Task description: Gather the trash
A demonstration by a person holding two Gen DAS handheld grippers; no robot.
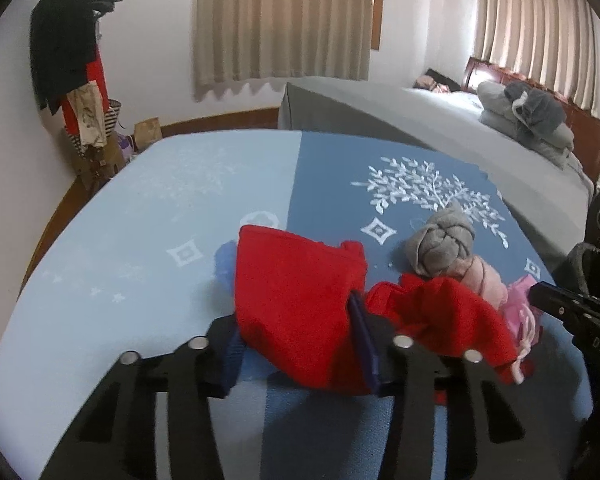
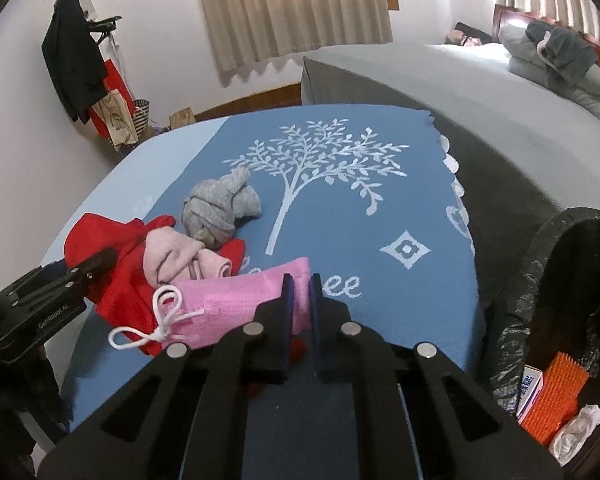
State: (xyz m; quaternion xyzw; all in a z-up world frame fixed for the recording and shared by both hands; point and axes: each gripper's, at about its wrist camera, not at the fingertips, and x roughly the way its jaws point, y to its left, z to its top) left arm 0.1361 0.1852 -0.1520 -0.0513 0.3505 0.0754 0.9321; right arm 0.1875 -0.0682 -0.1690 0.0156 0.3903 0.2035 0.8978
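Note:
A red cloth [image 1: 296, 300] lies bunched on the blue table cover [image 1: 140, 220]. My left gripper [image 1: 296, 344] is open, its fingers on either side of the red cloth's near fold. Behind it lie a grey knotted cloth [image 1: 440, 244], a pale pink rolled cloth [image 1: 488, 280] and a bright pink pouch [image 2: 240, 296] with a white drawstring [image 2: 156, 320]. My right gripper [image 2: 300, 304] has its jaws nearly shut with a narrow gap, at the pouch's right end; I cannot tell if it pinches it. The left gripper also shows in the right wrist view [image 2: 96, 264].
A bin lined with a black bag [image 2: 516, 320] stands at the table's right edge, holding an orange brush [image 2: 552, 400], a small box and crumpled white paper [image 2: 576, 432]. A grey bed [image 1: 440, 120] with folded clothes is behind. A coat rack [image 1: 68, 48] stands far left.

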